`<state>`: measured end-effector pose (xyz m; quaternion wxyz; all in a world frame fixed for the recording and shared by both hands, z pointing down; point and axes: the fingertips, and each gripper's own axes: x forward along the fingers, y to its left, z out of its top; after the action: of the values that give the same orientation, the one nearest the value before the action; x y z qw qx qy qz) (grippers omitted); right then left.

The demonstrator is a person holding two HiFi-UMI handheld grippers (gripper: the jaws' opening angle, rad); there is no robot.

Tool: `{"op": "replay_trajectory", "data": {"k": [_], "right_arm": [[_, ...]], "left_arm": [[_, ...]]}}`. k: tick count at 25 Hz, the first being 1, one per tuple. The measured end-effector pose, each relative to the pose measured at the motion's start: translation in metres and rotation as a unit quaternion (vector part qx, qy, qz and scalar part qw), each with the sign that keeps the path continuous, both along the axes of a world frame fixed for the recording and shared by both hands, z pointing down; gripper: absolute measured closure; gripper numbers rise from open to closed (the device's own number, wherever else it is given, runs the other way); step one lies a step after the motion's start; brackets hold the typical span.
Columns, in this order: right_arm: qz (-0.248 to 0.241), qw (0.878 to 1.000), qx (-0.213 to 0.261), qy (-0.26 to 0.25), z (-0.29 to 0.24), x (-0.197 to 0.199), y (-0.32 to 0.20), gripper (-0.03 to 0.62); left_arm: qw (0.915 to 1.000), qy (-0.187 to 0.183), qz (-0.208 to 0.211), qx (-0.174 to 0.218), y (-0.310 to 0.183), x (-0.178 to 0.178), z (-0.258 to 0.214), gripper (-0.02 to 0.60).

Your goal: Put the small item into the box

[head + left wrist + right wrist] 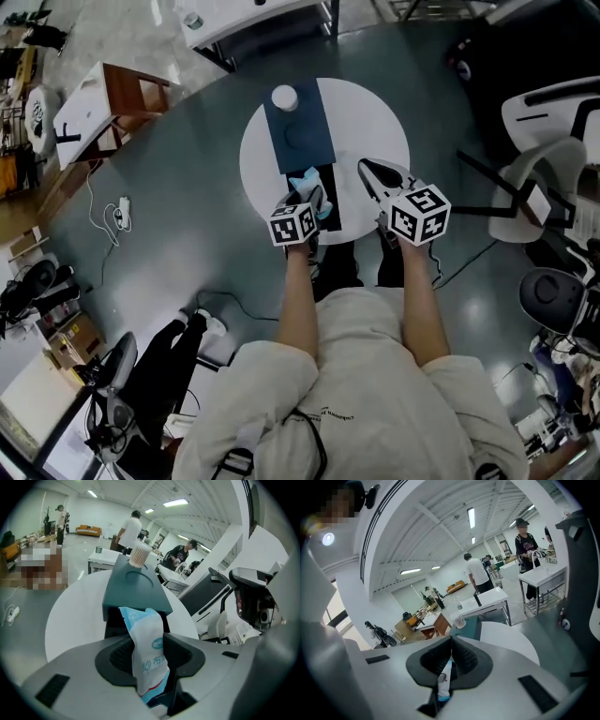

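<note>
A small white and light-blue packet (149, 644) stands upright between the jaws of my left gripper (147, 648), which is shut on it. In the head view the packet (305, 180) hangs over the near end of the dark teal box (300, 131). The box (136, 583) lies just ahead, with a dark opening under its near edge. My right gripper (367, 169) hovers to the right of the box, pads meeting. A white and blue scrap (444, 681) shows low in the slit of the right gripper (451, 644); whether it is pinched is unclear.
The box rests on a round white table (375, 122). A white cup of sticks (284, 97) stands on the box's far end. Office chairs (553, 159) stand to the right, a wooden desk (112, 108) to the left. People stand at far tables (532, 581).
</note>
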<state>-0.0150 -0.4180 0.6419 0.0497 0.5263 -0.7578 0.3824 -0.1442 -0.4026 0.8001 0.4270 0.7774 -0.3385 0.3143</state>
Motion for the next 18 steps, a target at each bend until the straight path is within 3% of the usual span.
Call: {"op": "replay_trajectory", "data": {"k": [4, 18], "right_arm": [[0.020, 1.000, -0.007, 0.007, 0.006, 0.004, 0.024, 0.562], [0.105, 0.994, -0.018, 0.007, 0.015, 0.045, 0.074, 0.560]], "left_arm": [[0.9992, -0.022, 0.033, -0.004, 0.010, 0.007, 0.013, 0.402], [0.9973, -0.046, 0.049, -0.030, 0.019, 0.018, 0.030, 0.400]]}}
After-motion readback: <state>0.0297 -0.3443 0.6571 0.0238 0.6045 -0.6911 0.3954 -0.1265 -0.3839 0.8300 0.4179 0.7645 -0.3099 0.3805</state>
